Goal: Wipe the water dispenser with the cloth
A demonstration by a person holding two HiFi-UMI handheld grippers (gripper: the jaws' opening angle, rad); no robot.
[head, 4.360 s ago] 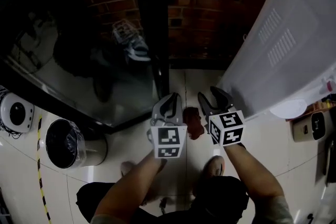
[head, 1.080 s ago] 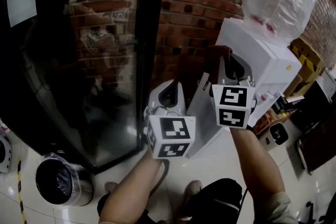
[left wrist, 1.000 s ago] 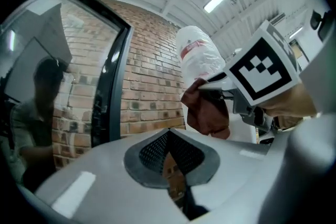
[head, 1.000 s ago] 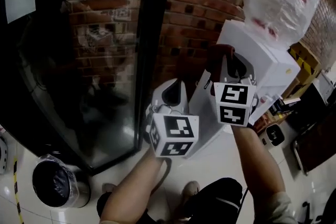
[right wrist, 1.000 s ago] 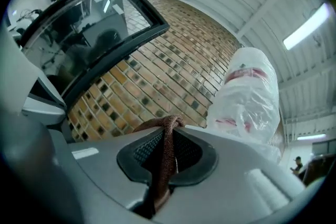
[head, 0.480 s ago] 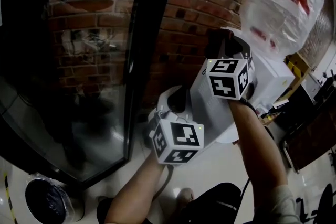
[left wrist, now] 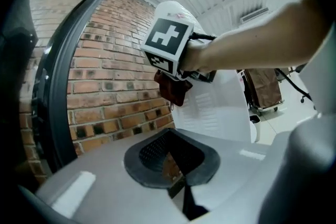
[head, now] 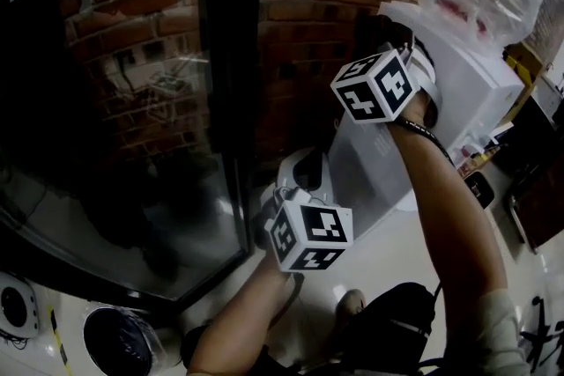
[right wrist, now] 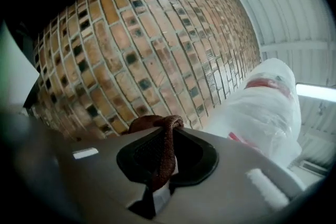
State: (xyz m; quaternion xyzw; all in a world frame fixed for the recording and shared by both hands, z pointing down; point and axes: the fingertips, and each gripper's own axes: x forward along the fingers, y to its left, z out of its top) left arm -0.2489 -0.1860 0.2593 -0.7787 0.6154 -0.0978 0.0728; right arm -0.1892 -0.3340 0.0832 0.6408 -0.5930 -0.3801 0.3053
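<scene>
While wiping seemingly was under way, right gripper [right wrist: 167,136] clamped reddish-brown cloth [right wrist: 160,157] at water dispenser [head: 476,84] upper corner; left gripper [left wrist: 176,181], jaws together, empty, hung beside dispenser's side. Next likely: drag cloth across top, keeping pressure.

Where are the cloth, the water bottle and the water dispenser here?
cloth [right wrist: 164,147], right gripper view, its twisted middle strand.
water bottle [right wrist: 265,113], right gripper view, its plastic-wrapped side.
water dispenser [head: 480,88], head view, its white upper casing.
</scene>
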